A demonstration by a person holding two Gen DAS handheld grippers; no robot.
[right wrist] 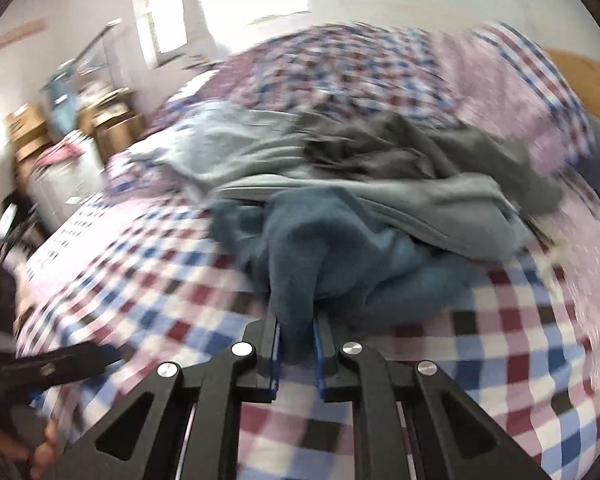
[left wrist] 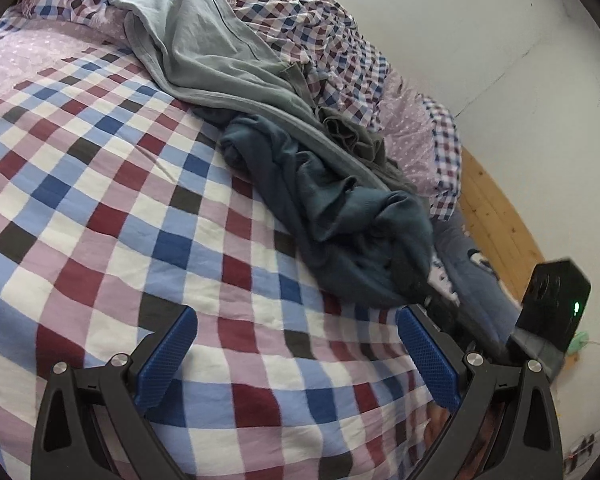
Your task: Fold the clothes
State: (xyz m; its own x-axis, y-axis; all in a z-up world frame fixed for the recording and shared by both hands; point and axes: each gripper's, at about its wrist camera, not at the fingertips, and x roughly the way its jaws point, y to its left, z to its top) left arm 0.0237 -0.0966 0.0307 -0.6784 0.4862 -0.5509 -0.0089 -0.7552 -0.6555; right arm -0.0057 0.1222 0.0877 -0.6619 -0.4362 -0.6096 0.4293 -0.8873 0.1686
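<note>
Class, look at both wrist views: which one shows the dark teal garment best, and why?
The left wrist view: the dark teal garment appears sharp and whole, crumpled on the checked bedspread under a light grey garment. The right wrist view shows it blurred, but reveals the right gripper shut on a fold of it.

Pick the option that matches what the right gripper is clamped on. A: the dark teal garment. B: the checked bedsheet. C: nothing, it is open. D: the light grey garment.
A: in the right wrist view the right gripper has its jaws closed on a fold of the dark teal garment, while the light grey garment lies behind it, untouched, on the checked bedsheet.
</note>
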